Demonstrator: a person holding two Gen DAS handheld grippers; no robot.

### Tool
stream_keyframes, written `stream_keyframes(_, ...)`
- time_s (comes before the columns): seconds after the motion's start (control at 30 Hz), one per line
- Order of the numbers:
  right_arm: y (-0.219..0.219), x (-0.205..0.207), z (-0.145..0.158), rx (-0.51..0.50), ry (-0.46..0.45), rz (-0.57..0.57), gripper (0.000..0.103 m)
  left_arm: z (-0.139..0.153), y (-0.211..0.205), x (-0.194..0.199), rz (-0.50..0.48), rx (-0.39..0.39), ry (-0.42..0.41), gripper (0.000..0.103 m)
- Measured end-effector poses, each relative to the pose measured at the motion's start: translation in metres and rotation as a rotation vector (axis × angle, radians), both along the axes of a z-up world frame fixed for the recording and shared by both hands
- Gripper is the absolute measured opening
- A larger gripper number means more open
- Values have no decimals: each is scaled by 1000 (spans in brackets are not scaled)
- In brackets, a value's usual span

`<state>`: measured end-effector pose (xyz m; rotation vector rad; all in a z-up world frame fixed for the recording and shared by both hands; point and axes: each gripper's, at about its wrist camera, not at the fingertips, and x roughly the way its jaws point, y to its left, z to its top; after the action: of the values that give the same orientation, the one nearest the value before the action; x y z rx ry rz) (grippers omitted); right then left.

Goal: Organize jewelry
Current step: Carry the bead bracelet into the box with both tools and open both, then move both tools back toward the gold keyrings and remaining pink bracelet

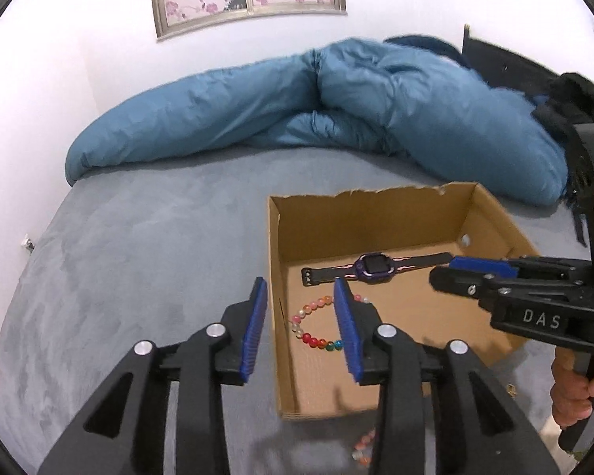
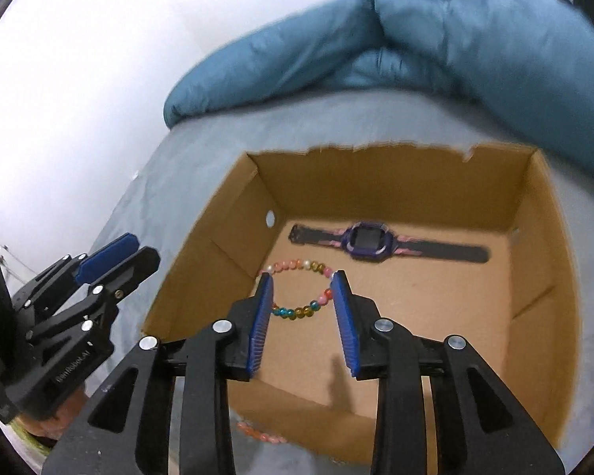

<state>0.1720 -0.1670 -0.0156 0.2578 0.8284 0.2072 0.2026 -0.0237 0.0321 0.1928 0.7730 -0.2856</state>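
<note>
A beaded bracelet [image 2: 297, 289] and a purple watch [image 2: 366, 241] lie inside the cardboard box [image 2: 542, 245]. Above the box, the left gripper [image 1: 301, 297] and right gripper [image 2: 301, 289] each hold their fingers partly open, gripping nothing.

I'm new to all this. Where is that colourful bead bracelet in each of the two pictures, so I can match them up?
Left wrist view: the bead bracelet lies on the box floor, lower centre, partly behind the left gripper's right finger.
Right wrist view: the bracelet lies mid-picture, seen between the right gripper's fingers.
Shared landmark: the purple watch, just beyond the bracelet in the cardboard box.
</note>
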Motion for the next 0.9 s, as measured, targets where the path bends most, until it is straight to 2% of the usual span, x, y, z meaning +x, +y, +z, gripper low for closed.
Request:
stream_keyframes(0.1, 5, -28, 17, -51, -99, -18, 38, 11, 5, -24, -4, -20, -34, 38)
stream_keyframes(0.17, 8, -48, 28, -81, -155, -30, 39, 17, 6, -40, -9, -24, -54, 40)
stream_keyframes(0.33, 12, -82, 37, -109, -230, -48, 47, 22, 8, -77, -29, -33, -76, 42)
stream_keyframes(0.53, 16, -113, 33, -159, -267, -51, 54, 12, 12, -111, -43, -48, -71, 47)
stream_keyframes(0.9, -14, -161, -3, -226, -250, -95, 55, -26, 15, -143, -64, -113, -22, 48)
